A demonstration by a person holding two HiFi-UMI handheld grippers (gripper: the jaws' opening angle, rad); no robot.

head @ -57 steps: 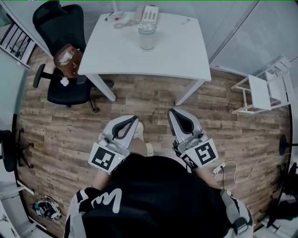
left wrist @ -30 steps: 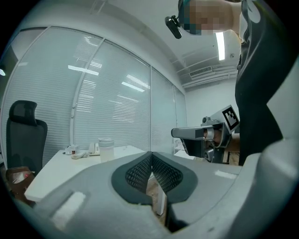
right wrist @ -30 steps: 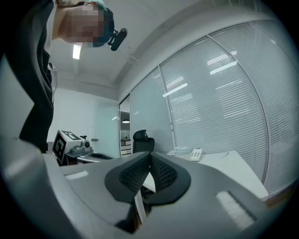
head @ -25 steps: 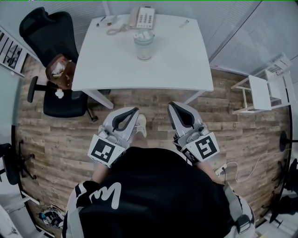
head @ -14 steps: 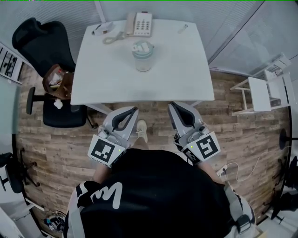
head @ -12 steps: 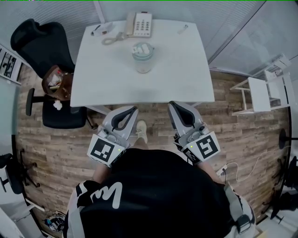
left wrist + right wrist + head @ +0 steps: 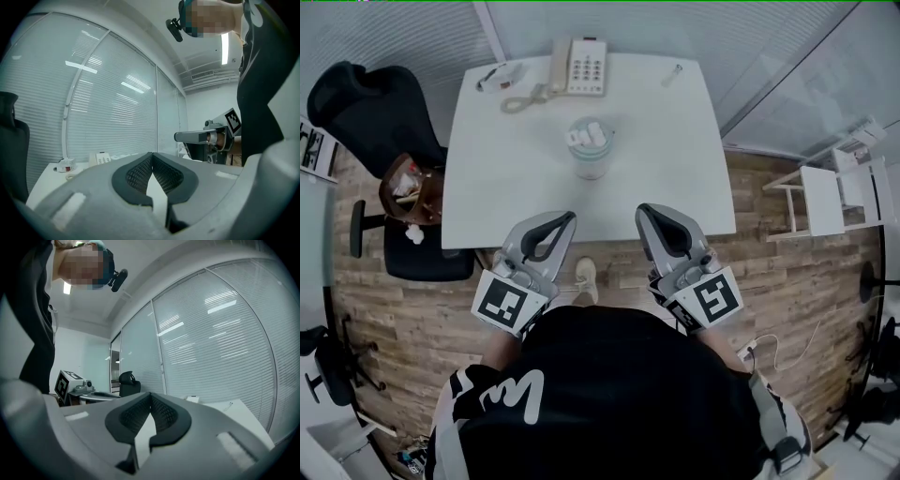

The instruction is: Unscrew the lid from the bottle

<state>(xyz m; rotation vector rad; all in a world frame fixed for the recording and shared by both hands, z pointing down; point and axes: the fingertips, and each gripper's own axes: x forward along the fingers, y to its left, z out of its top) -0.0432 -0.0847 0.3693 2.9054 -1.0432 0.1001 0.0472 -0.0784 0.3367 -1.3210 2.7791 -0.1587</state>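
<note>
A clear bottle (image 7: 589,150) with a pale lid stands upright in the middle of the white table (image 7: 675,169). My left gripper (image 7: 569,218) and right gripper (image 7: 643,211) hover side by side at the table's near edge, short of the bottle and apart from it. Both are shut, with nothing between the jaws. In the left gripper view the closed left gripper (image 7: 151,156) hides the bottle, and the right gripper (image 7: 206,137) shows beside it. The right gripper view shows its own closed right gripper (image 7: 150,396) and the left gripper (image 7: 75,386) at the left.
A desk phone (image 7: 586,66), a small item (image 7: 499,79) and a pen-like item (image 7: 673,73) lie at the table's far side. A black office chair (image 7: 366,112) with a brown bag (image 7: 411,187) stands left. A white rack (image 7: 830,192) stands right. Blinded glass walls close the back.
The table and bottle have drawn nearer in the head view. Both grippers, earlier over the wooden floor, now reach the table's near edge. Their jaws stayed shut.
</note>
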